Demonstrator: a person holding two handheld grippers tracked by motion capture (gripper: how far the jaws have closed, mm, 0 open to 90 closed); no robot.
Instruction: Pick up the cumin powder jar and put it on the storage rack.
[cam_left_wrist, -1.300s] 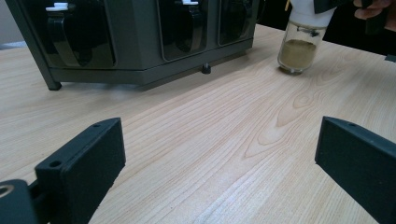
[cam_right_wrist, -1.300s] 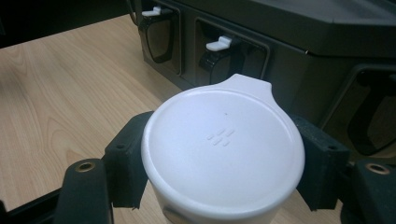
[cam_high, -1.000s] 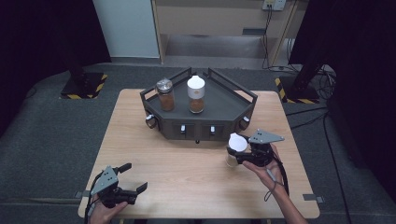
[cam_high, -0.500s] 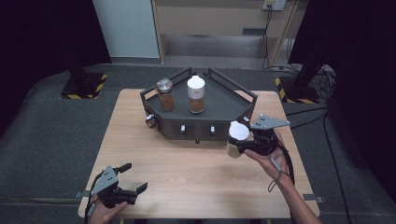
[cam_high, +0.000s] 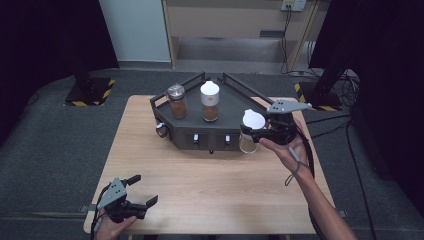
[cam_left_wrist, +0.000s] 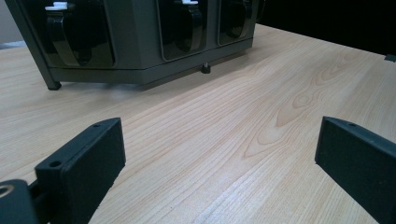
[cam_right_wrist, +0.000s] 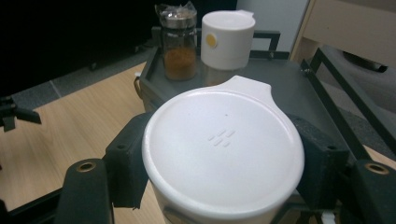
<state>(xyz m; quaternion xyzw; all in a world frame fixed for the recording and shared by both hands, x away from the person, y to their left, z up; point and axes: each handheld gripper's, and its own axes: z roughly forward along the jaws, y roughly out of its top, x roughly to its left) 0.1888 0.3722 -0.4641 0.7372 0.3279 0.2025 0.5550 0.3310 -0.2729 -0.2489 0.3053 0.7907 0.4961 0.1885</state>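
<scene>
A pale wooden surface (cam_high: 210, 175) stands on grey carpet, dark curtains around. The right gripper (cam_high: 255, 133) is clenched on a white-lidded jar (cam_high: 249, 131) beside the dark rack (cam_high: 235, 100); the left gripper (cam_high: 140, 191) rests released.

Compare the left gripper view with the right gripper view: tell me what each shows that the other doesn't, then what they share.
Left gripper view alone: the left claw, open with nothing between its jaws, low over the table, facing the dark rack's front wall with its recessed slots.

Right gripper view alone: the right claw shut on a white-lidded jar, and behind it a metal-capped spice jar and a white-capped jar standing on the rack.

Both: the wooden table and the dark rack.
</scene>
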